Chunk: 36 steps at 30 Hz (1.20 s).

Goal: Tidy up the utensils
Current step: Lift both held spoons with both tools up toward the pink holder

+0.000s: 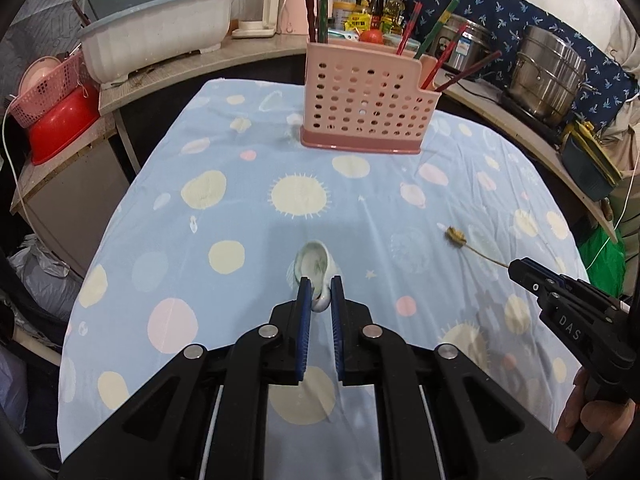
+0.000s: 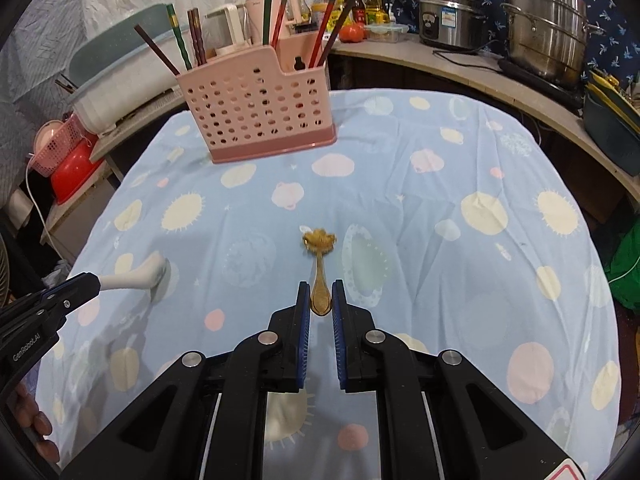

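Note:
A pink perforated utensil holder [image 1: 362, 106] stands at the far side of the table and holds several chopsticks [image 1: 322, 4]; it also shows in the right wrist view [image 2: 258, 108]. My left gripper [image 1: 320, 286] is shut on the handle of a white ceramic spoon [image 1: 314, 266], whose bowl points away on the cloth; the spoon also shows in the right wrist view [image 2: 136, 276]. My right gripper [image 2: 321, 292] is shut on the handle of a small gold spoon [image 2: 320, 270] with an ornate head [image 2: 319, 240]. The gold spoon also shows in the left wrist view [image 1: 456, 237], as does the right gripper [image 1: 516, 270].
The table carries a light blue cloth with dots and suns [image 1: 240, 208]. Behind it a counter holds a white basin [image 1: 160, 44], a kettle [image 1: 256, 8], bottles, a rice cooker [image 2: 450, 16] and a steel steamer pot [image 2: 550, 26]. A pink basket on a red bowl [image 1: 56, 116] sits at the left.

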Available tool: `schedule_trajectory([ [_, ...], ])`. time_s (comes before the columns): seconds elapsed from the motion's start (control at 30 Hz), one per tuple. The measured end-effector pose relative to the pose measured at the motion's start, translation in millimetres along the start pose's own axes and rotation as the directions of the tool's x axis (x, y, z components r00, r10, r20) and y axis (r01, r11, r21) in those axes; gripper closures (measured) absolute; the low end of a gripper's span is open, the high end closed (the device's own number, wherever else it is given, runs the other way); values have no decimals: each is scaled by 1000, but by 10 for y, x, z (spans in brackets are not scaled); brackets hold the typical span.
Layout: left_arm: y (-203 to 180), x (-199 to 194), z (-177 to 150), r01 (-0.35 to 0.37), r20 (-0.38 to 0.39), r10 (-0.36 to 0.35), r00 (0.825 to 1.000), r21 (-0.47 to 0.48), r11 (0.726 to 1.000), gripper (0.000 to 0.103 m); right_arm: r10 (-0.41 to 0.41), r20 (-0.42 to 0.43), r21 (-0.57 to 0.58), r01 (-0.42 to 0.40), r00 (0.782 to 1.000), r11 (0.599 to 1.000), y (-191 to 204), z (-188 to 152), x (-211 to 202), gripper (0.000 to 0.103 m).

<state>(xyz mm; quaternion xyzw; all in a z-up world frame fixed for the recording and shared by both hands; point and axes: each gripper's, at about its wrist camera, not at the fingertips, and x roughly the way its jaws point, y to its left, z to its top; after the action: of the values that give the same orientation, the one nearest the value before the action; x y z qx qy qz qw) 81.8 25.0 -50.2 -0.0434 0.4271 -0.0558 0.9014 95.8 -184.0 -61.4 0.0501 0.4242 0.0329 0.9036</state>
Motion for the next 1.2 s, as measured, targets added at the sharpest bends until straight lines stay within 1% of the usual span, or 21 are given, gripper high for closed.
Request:
schedule_trajectory([
  [0.2, -14, -127, 116, 10, 36, -10, 999, -1, 1000, 94, 7, 33, 1, -8, 999, 1000, -14, 99, -152, 92],
  [0.33, -22, -179, 194, 16, 51, -16, 999, -3, 1000, 97, 17, 46, 2, -17, 999, 1000, -2, 155, -207, 93],
  [0.87, -82, -330, 491, 19, 107, -20, 994, 15, 1000, 97, 54, 102, -6, -53, 993, 999, 60, 401, -424, 93],
  [1.0, -122, -382, 623, 23, 123, -25, 992, 23, 999, 97, 70, 119, -13, -69, 990, 998, 87, 522, -495, 93],
  [1.2, -246, -488, 909, 27, 157, -35, 987, 52, 998, 97, 82, 171, -39, -76, 982, 996, 140, 837, -649, 93],
])
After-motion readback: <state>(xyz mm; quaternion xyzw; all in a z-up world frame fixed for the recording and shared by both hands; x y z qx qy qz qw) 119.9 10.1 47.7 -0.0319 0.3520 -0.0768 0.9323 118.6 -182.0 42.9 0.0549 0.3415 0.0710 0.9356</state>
